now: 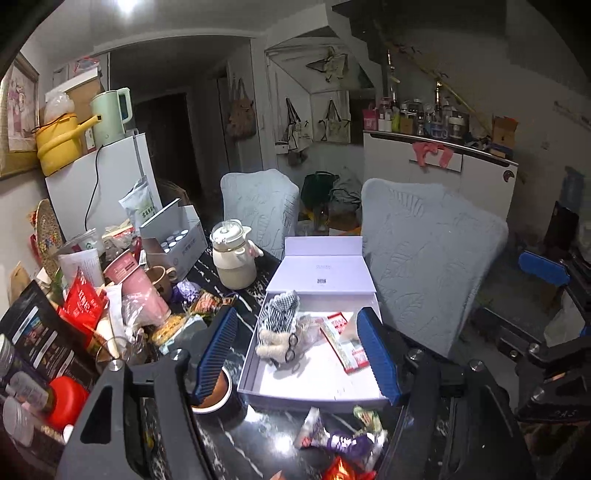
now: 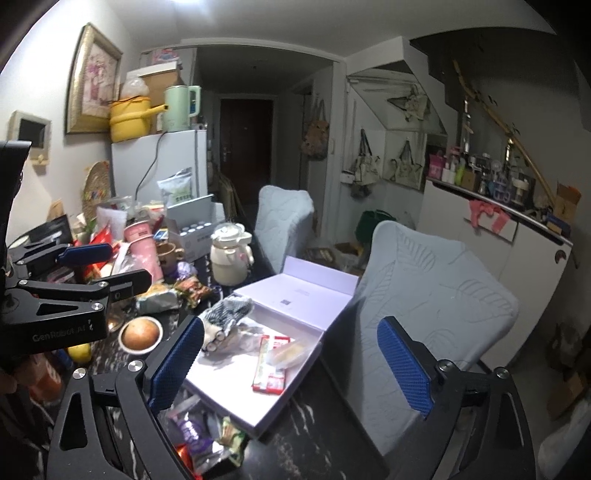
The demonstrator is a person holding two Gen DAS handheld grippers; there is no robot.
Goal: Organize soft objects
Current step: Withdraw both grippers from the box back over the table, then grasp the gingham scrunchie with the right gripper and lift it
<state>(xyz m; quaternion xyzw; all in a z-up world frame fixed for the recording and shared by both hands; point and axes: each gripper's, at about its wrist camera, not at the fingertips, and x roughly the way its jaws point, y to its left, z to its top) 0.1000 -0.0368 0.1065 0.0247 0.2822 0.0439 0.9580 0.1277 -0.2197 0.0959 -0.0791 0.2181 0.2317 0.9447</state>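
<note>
Left tool (image 1: 299, 354): your jaws gape wide, empty.
Right tool (image 2: 291, 369): likewise wide.
Box (image 1: 295, 397): holds checkered plush (image 1: 279, 317).

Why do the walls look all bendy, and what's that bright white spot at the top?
Left wrist view: the fisheye lens curves the walls and darkens the corners; the white spot is a glaring ceiling light, which also gleams on the glossy black marbled table. Right wrist view: same bending, with glare at the top and the open white cardboard box looking washed out.
</note>
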